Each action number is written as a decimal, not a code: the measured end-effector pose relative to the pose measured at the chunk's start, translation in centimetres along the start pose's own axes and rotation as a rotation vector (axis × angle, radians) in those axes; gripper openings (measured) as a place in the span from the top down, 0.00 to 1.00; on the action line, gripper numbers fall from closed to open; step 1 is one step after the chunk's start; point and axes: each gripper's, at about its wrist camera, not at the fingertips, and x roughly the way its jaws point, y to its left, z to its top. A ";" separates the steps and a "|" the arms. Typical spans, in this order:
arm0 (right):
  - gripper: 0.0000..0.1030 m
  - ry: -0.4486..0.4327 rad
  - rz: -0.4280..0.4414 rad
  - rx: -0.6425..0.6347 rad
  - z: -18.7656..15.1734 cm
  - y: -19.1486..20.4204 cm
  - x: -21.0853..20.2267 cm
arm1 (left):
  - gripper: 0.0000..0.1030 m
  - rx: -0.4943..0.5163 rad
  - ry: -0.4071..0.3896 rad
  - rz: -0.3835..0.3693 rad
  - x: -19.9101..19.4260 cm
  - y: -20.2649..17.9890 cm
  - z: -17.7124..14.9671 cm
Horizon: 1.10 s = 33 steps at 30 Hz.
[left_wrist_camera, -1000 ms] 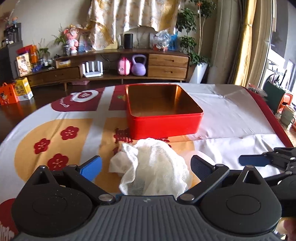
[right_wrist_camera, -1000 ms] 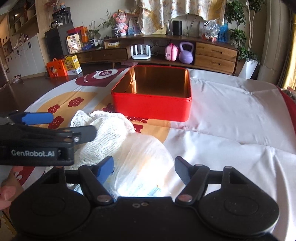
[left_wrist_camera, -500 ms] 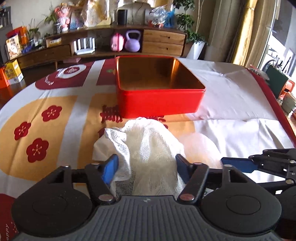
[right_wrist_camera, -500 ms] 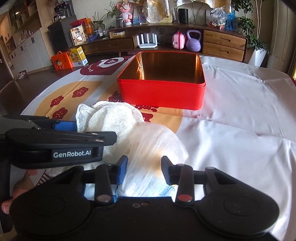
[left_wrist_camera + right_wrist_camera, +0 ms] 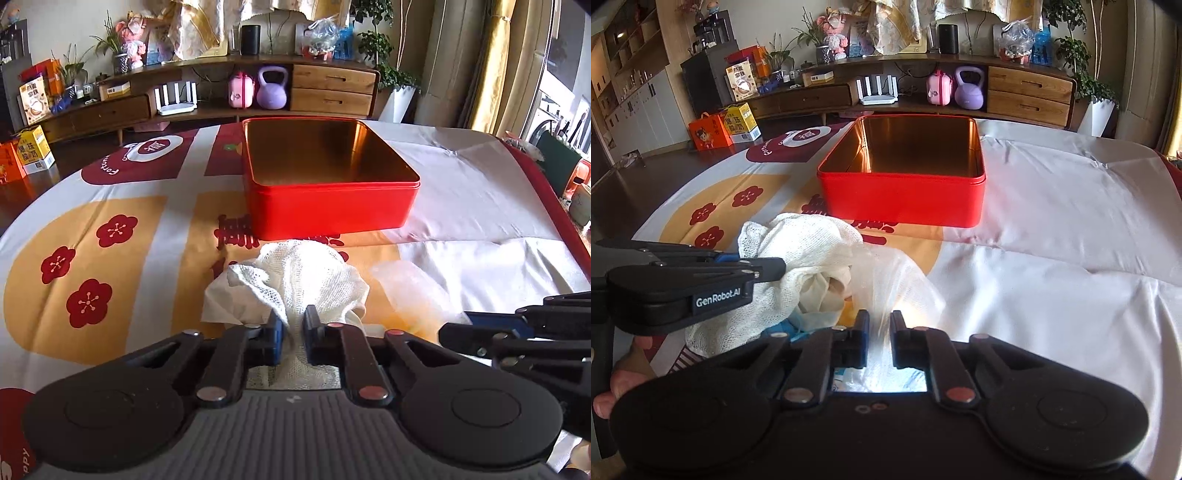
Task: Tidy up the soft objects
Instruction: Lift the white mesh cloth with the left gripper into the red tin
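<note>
One white mesh cloth (image 5: 295,280) is pinched by the left gripper (image 5: 293,332), whose jaws have just been closing on it. One clear plastic bag (image 5: 886,280), just right of the cloth, is pinched likewise by the right gripper (image 5: 879,339). One empty red tin (image 5: 328,177) lies straight beyond both on the tablecloth (image 5: 480,192), its open top upward; neither hand is judged clearly nearer.

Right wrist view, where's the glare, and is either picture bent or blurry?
Right wrist view: a blown-out glare patch on the clear bag, just ahead of the right tongs; straight lines bow at the edges, fisheye style. Left wrist view: the same bowing, no harsh glare, the gauze cloth and red tin sharp, soft sheen inside the tin.
</note>
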 end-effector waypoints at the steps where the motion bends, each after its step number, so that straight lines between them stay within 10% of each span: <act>1: 0.92 -0.005 -0.002 0.002 0.0 -0.1 -0.2 | 0.90 0.000 -0.003 0.001 -0.1 0.1 0.0; 33: 0.92 -0.131 0.048 0.055 7.4 -2.3 -6.2 | 0.91 -0.015 -0.123 -0.025 -8.6 0.9 8.4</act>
